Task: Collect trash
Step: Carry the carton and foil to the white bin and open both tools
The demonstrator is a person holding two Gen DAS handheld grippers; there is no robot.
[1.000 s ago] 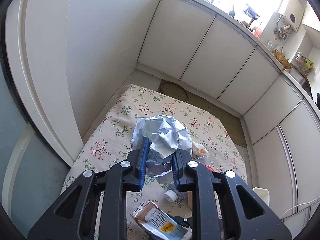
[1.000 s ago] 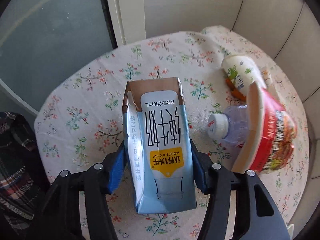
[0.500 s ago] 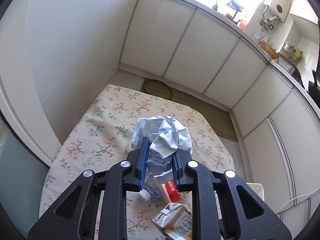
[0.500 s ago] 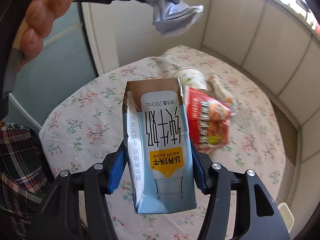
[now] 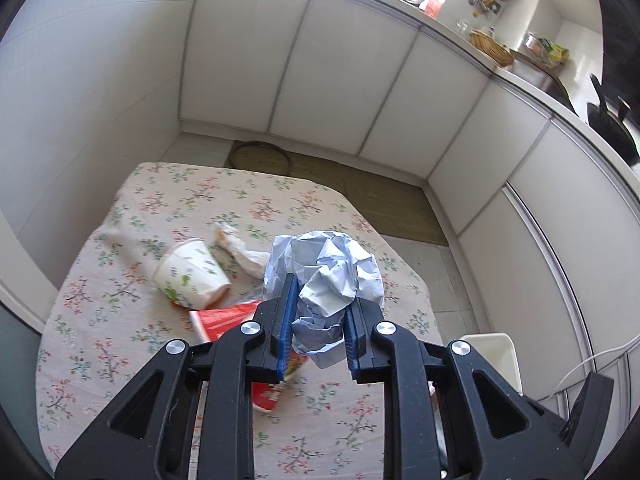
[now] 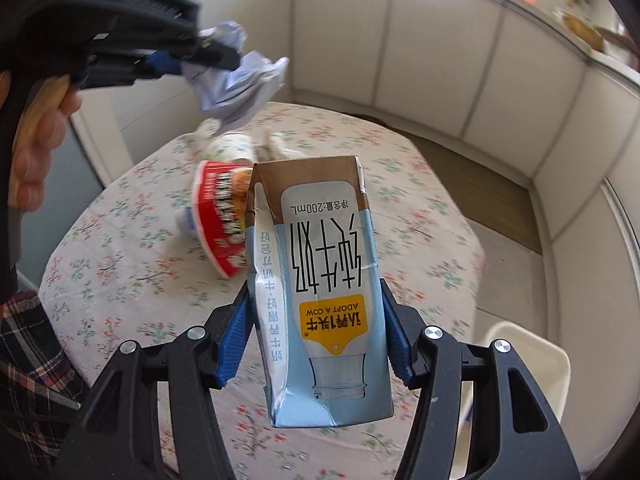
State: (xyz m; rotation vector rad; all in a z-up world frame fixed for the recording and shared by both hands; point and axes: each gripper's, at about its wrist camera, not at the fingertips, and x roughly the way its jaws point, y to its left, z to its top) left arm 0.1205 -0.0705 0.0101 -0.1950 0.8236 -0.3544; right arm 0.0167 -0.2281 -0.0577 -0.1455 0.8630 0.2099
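Observation:
My left gripper (image 5: 316, 320) is shut on a crumpled ball of pale blue paper (image 5: 326, 276), held in the air above the table. The same gripper and paper ball (image 6: 240, 80) show at the upper left of the right wrist view, with a hand behind them. My right gripper (image 6: 316, 316) is shut on a light blue milk carton (image 6: 320, 300), lifted clear of the floral tablecloth (image 6: 420, 240). On the table lie a white paper cup (image 5: 192, 276) on its side, a red noodle cup (image 6: 218, 216), a bottle cap (image 6: 185, 220) behind it and a crumpled wrapper (image 5: 240, 248).
A white bin (image 6: 528, 364) stands on the floor past the table's right edge, seen also as a white bin (image 5: 492, 356) in the left wrist view. White cabinets (image 5: 340, 80) run along the back and right. A checked sleeve (image 6: 28, 360) is at the lower left.
Both grippers have swung across the table toward its right side with their loads, the right one also rising. The white bin has come into view. The cups now show left of the paper ball.

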